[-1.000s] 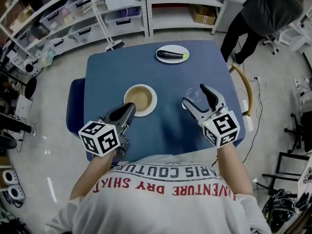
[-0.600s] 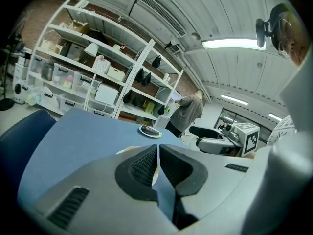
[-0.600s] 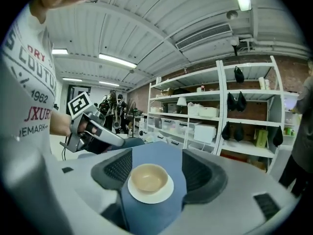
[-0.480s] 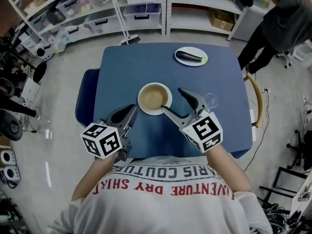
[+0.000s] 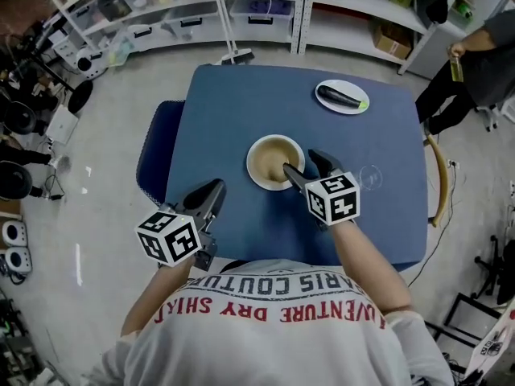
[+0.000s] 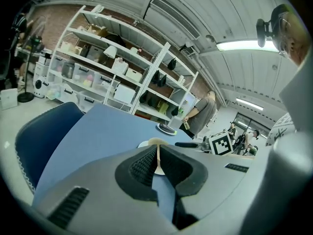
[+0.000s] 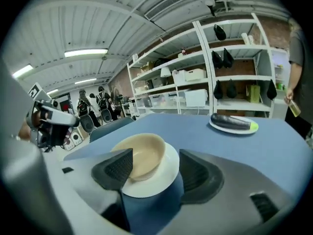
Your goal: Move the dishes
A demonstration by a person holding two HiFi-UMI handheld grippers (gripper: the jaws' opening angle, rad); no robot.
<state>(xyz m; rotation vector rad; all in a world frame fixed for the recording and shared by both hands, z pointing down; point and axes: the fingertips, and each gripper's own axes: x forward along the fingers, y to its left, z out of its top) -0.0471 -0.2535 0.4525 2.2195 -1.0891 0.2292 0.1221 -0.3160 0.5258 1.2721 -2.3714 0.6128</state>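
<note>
Directions are read from the head view, with the table centre as the dial centre.

1. Shelving [image 5: 265, 6]: runs along the far wall at 12 o'clock and holds bins and boxes.
2. Table [image 5: 233, 119]: has a blue top.
3. Chair [image 5: 157, 155]: blue, set against the table edge at 9 o'clock.
4. Standing person [image 5: 475, 63]: off the table at 2 o'clock.
5. Right gripper [image 5: 300, 163]: at 5 o'clock of the bowl, pointing toward 11 o'clock. Its jaws stand wide apart and straddle the near edge of the dishes. One jaw is over the bowl's side and the other is outside the plate rim. Contact cannot be confirmed.
6. Left gripper [image 5: 213, 190]: at 7 o'clock of the bowl, near the table's front edge. Its jaws are closed together with nothing between them.
7. White plate [image 7: 154, 180]: just right of table centre.
8. Tan bowl [image 5: 272, 158]: upright on that plate.
9. Small plate [image 5: 346, 108]: at the 1 o'clock corner.
10. Eggplant [image 5: 338, 95]: lies on the small plate.
11. Clear glass [image 5: 370, 177]: at 3 o'clock of the bowl, apart from it.
</note>
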